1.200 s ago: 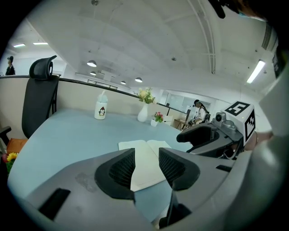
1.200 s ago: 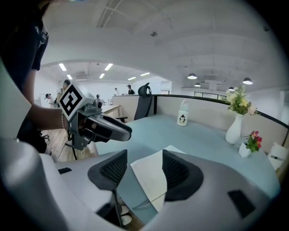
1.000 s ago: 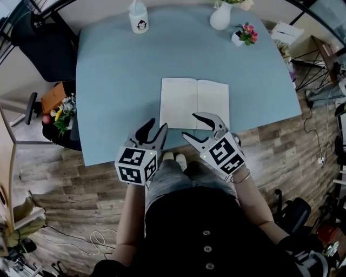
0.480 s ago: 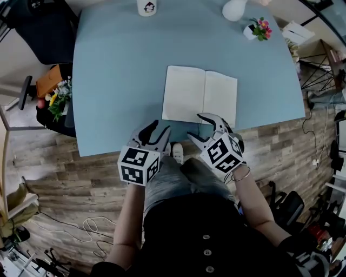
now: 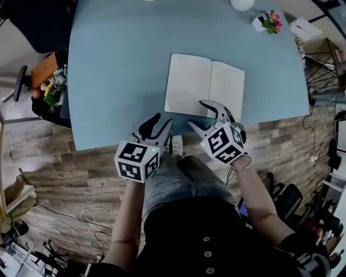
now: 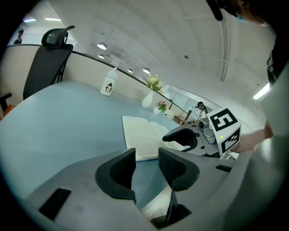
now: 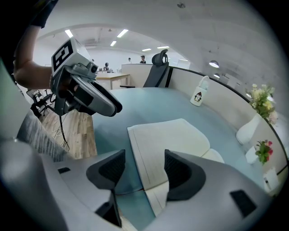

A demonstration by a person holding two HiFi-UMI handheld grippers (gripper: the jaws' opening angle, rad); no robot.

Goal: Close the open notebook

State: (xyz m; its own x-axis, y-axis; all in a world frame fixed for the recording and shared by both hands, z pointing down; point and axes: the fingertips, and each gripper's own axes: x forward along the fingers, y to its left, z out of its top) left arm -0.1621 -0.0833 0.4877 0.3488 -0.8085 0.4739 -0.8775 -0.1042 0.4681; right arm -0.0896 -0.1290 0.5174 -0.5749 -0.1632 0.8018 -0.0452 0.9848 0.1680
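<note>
An open notebook (image 5: 204, 86) with blank cream pages lies flat on the blue table (image 5: 119, 65), near its front edge. My right gripper (image 5: 203, 114) hovers open over the notebook's near edge, one jaw above the right page. In the right gripper view the notebook (image 7: 165, 142) spreads just beyond the open right gripper (image 7: 143, 170). My left gripper (image 5: 158, 124) is open over the table's front edge, left of the notebook and apart from it. From the left gripper view the notebook (image 6: 140, 137) lies ahead of the open left gripper (image 6: 146, 164), with nothing between its jaws.
A small flower pot (image 5: 268, 22) and a white vase (image 5: 241, 4) stand at the table's far right. A white bottle (image 6: 107, 85) stands at the far edge. An office chair (image 6: 49, 54) is beyond the table. Wood floor lies below the front edge.
The head view has shifted, so the table and notebook sit higher in the frame. Both grippers stay open near the notebook's near edge, the right one slightly closer to it.
</note>
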